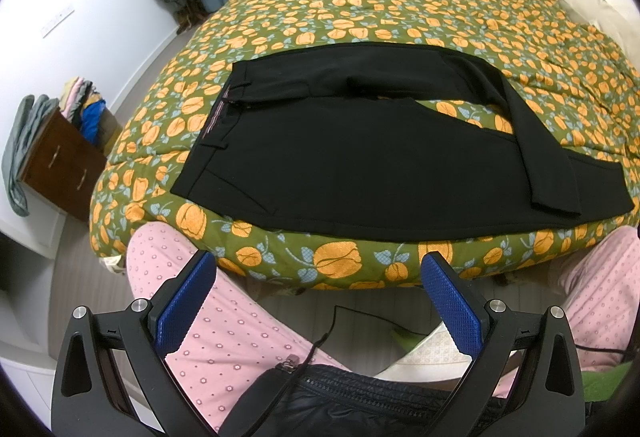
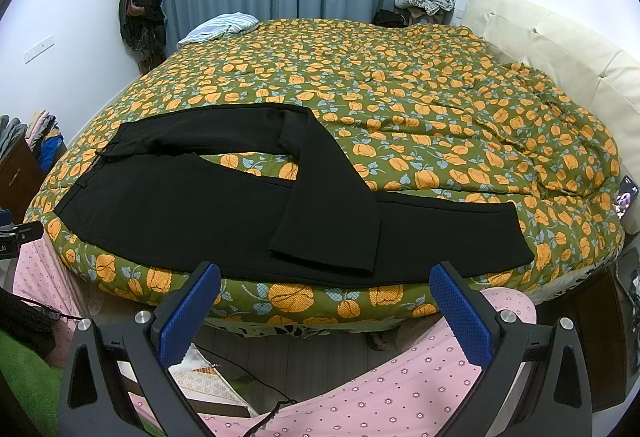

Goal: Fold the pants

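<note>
A wide bed covered by an olive-green quilt printed with orange flowers (image 2: pixel 400 109) fills both views, and everything else is placed against it. On the quilt's near edge lies a pair of black dress pants of thin woven cloth (image 1: pixel 360 173), waistband toward the bed's left side, legs running right. The nearer leg lies flat along the quilt's edge; the farther leg (image 2: pixel 332 197) bends back and crosses over it, leaving a patch of quilt showing at the crotch.

The cloth looks light, limp and smooth, so it would likely drape and slide on the quilt rather than hold a shape; a pinch on one layer may drag the layer beneath. Sensible holds are the stiffer parts: the waistband (image 1: pixel 218 117) with its belt loops and the hem of the crossed leg (image 2: pixel 320 257), though whether that hem is one layer or doubled is hard to tell.

Below the bed's near edge, over pink dotted pajama legs, the left gripper (image 1: pixel 318 291) and right gripper (image 2: pixel 324 301) hang with blue-padded jaws spread wide, holding nothing, well short of the pants.
</note>
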`<state>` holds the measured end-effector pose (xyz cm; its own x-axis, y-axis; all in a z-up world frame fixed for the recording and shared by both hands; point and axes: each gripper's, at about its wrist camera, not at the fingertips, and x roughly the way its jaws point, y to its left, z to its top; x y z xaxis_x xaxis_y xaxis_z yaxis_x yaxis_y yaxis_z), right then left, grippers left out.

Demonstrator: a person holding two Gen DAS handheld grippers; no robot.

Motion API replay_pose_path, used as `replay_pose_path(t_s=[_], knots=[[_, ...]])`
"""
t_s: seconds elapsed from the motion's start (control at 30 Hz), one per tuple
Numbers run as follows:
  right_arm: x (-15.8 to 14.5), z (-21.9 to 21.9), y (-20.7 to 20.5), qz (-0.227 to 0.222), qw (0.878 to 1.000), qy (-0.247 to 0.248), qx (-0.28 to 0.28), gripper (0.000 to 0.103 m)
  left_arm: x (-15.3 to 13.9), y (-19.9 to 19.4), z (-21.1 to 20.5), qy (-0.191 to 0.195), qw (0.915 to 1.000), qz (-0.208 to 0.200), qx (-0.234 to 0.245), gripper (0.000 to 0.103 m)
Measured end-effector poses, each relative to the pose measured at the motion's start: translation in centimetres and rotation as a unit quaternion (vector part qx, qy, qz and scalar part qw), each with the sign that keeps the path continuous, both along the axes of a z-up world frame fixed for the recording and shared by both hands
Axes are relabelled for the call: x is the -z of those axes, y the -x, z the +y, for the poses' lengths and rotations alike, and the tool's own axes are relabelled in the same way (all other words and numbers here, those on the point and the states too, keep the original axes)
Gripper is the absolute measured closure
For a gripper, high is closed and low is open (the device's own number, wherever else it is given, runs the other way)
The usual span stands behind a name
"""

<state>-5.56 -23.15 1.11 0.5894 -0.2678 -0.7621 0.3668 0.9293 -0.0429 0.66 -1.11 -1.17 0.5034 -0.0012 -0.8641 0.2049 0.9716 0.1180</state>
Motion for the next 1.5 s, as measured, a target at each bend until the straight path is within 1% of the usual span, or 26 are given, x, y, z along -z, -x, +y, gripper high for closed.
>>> replay_pose_path(t_s=[0.57, 0.73, 0.83, 1.0, 1.07, 1.27, 1.33, 1.4, 1.5], knots=[[-0.2, 0.2, -0.5, -0.002, 1.0, 0.003, -0.002, 0.0, -0.1, -0.1, -0.3, -0.002, 1.0, -0.002, 0.003, 0.001], [-0.6, -0.7, -0.8, -0.008, 1.0, 0.011, 0.008, 0.0, -0.7, -0.9, -1.0, -0.013, 0.9997, -0.022, 0.003, 0.001], [-1.1, -1.3, -0.9, -0.018, 1.0, 0.015, 0.011, 0.0, -1.6, -1.9, -1.2, -0.005, 0.9993, -0.037, 0.004, 0.001], [-2.1, -1.8, -1.2, -0.049, 0.998, 0.033, 0.01, 0.0, -3.5, -3.3, -2.6, 0.005, 0.9966, -0.081, 0.018, 0.001], [-2.8, -2.0, -1.5, -0.073, 0.996, 0.044, 0.013, 0.0, -4.1, -3.7, -3.3, 0.012, 0.9954, -0.092, 0.024, 0.001], [-5.1, -2.6, -2.2, -0.139, 0.988, 0.074, -0.001, 0.0, -4.2, -4.4, -4.0, 0.045, 0.9953, -0.082, 0.022, 0.001], [-5.2, -2.9, -2.4, -0.148, 0.987, 0.067, -0.019, 0.0, -3.8, -4.3, -3.8, 0.049, 0.9956, -0.078, 0.016, 0.001], [-4.1, -3.0, -3.1, -0.131, 0.989, 0.052, -0.037, 0.0, -3.2, -4.1, -3.6, 0.049, 0.9964, -0.068, 0.011, 0.001], [-1.5, -2.5, -4.8, -0.064, 0.995, 0.042, -0.067, 0.0, -2.0, -4.0, -3.3, 0.053, 0.9976, -0.045, 0.004, 0.001]])
